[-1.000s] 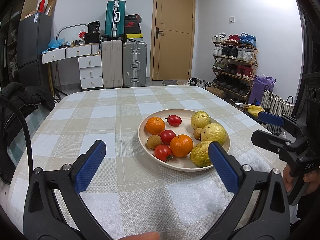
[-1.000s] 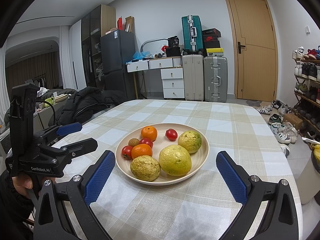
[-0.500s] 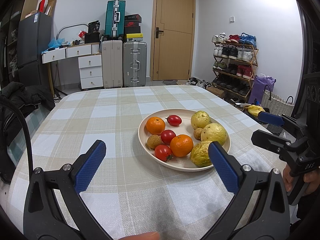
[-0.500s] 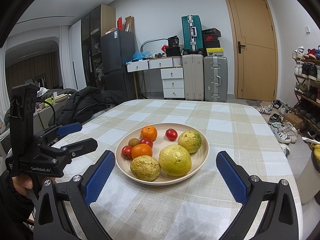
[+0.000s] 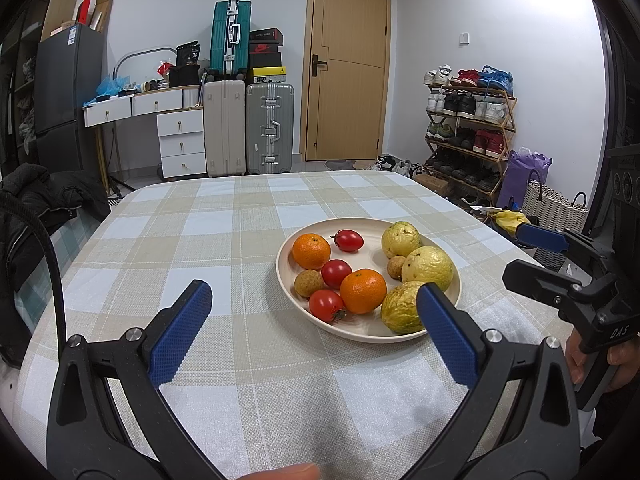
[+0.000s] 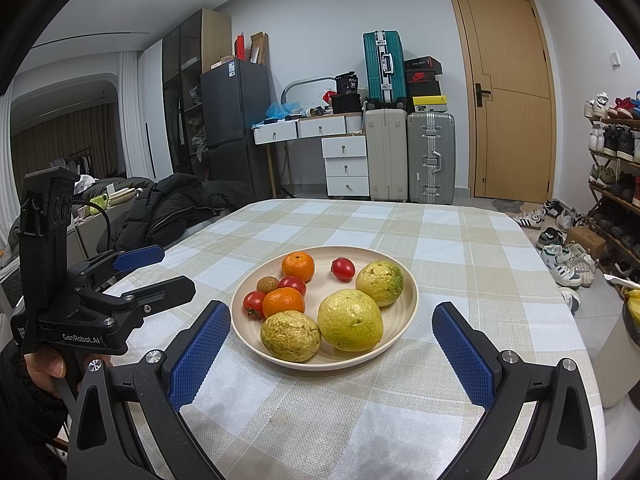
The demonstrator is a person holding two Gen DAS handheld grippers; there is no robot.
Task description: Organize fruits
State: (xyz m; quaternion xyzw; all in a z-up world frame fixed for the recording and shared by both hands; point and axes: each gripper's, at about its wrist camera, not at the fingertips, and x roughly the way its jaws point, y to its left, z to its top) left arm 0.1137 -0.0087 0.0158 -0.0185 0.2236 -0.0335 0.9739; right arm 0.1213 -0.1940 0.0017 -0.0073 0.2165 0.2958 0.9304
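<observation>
Where lettering can be read, the left hand-held gripper [image 6: 160, 276] carries "GenRobot.AI" in white on its black body, seen from the right wrist view, and the right hand-held gripper [image 5: 532, 256] shows "DAS" on its frame in the left wrist view; a red shoe box [image 6: 423, 77] stacked on the suitcases far across the room bears a Nike swoosh, and a black bag [image 6: 352, 84] on the desk shows "36". Both hand-held grippers are held level above the near edge of the table [image 5: 224, 240], one at each side of the plate [image 5: 286, 280], pointing toward the far wall, with their blue-padded jaws spread wide and nothing between them. A hand [image 6: 46, 370] wraps the left grip low at the left, and fingers [image 5: 580, 360] curl round the right grip at the right. The plate sits on the checked cloth, right of the table's middle, holding three yellow-green guavas [image 6: 350, 320] on its right side, two oranges [image 5: 363, 291], three small red tomatoes [image 5: 326, 306] and two brown longans [image 5: 309, 282].
</observation>
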